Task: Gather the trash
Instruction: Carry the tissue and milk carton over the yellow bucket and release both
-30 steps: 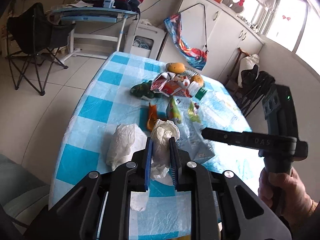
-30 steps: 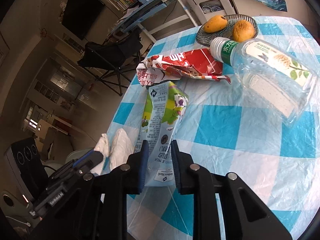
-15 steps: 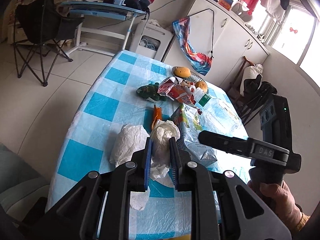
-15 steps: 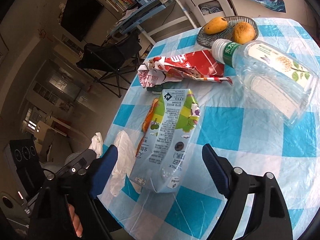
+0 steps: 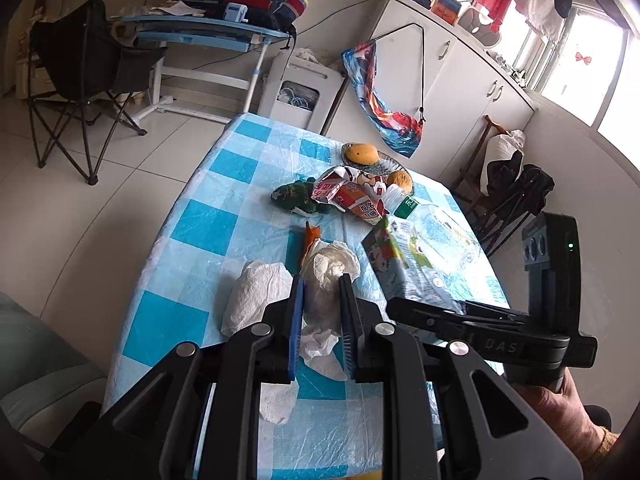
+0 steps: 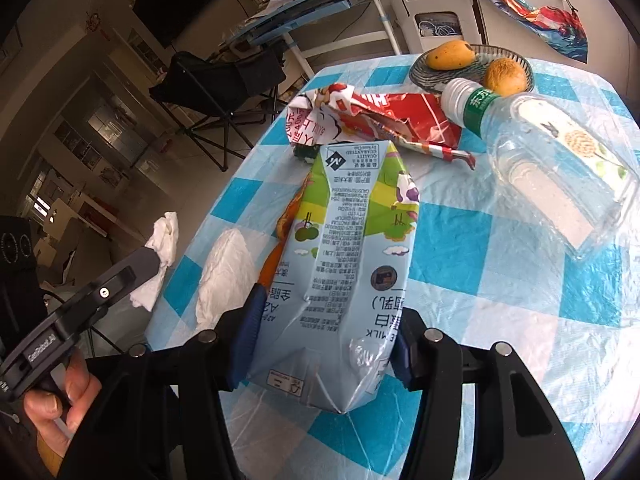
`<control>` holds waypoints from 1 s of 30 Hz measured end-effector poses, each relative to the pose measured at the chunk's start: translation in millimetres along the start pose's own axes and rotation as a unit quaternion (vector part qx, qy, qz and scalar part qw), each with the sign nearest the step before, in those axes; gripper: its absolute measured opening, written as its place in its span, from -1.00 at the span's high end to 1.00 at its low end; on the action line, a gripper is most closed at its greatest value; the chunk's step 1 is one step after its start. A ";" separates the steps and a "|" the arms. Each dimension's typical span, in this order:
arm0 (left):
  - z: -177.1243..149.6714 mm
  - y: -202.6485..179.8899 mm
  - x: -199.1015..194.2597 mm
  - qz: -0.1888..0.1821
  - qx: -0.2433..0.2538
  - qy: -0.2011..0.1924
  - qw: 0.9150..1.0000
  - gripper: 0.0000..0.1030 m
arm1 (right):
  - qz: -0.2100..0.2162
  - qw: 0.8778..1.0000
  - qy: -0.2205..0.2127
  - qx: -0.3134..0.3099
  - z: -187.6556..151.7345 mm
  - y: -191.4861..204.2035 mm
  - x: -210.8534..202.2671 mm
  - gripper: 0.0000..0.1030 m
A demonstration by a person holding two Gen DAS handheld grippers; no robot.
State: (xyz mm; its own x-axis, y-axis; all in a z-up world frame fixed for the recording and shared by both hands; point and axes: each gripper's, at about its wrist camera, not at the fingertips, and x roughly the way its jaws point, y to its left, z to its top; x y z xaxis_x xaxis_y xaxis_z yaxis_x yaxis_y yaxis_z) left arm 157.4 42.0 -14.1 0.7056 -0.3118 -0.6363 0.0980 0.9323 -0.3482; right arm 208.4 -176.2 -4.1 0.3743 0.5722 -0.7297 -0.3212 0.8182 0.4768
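A crumpled white tissue (image 5: pixel 324 276) hangs over the checked table (image 5: pixel 208 224), and my left gripper (image 5: pixel 322 284) is shut on it. The light-blue and green milk carton (image 6: pixel 344 240) lies lengthwise between the fingers of my right gripper (image 6: pixel 328 308). Those jaws are closing, and both blue pads touch the carton's sides. A second tissue wad (image 5: pixel 256 296) lies left of the held one. Farther back are an orange wrapper (image 5: pixel 310 236), a green wrapper (image 5: pixel 300 196), a crushed red carton (image 6: pixel 380 120) and a clear plastic bottle (image 6: pixel 552 160) on its side.
A plate (image 6: pixel 424 72) with two mangoes sits at the table's far end. Beyond the table stand a black folding chair (image 5: pixel 80 72), a blue desk (image 5: pixel 200 32) and white cabinets (image 5: pixel 460 80). A hand (image 5: pixel 560 408) holds the right gripper's handle.
The right gripper let go of the carton's thin side, opened wide, and now closes across its broad width. The carton dropped flatter. The left gripper kept its hold on the tissue.
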 end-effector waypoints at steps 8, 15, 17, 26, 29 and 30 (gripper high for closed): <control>-1.5 -9.4 -9.3 0.009 0.021 -0.020 1.000 0.68 | 0.029 0.999 -0.021 0.000 -11.3 -6.4 -34.2 -0.05; -3.9 -18.9 -21.1 0.019 0.051 -0.037 0.998 0.68 | 0.065 0.997 0.018 -0.041 -40.2 19.4 -41.8 -0.05; -5.2 -22.0 -25.5 0.021 0.061 -0.042 0.997 0.68 | 0.077 0.995 0.037 -0.051 -60.7 29.8 -43.0 -0.05; -28.1 -35.5 -40.8 0.016 0.082 -0.038 0.996 0.68 | 0.047 0.977 0.150 -0.142 -156.4 72.1 -40.8 -0.05; -43.4 -40.1 -45.5 0.009 0.085 -0.027 0.996 0.68 | 0.020 0.970 0.191 -0.150 -180.3 70.2 -36.2 -0.07; -49.0 -41.8 -46.5 0.007 0.085 -0.022 0.996 0.68 | 0.010 0.970 0.192 -0.147 -184.9 67.9 -37.4 -0.14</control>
State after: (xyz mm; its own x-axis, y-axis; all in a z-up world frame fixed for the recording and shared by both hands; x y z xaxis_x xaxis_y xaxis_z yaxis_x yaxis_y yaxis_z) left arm 86.1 8.5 -3.7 0.7378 -0.2937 -0.6078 0.2031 0.9553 -0.2150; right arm 11.7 -152.4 -35.0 0.0323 0.4781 -0.8777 -0.5802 0.7240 0.3730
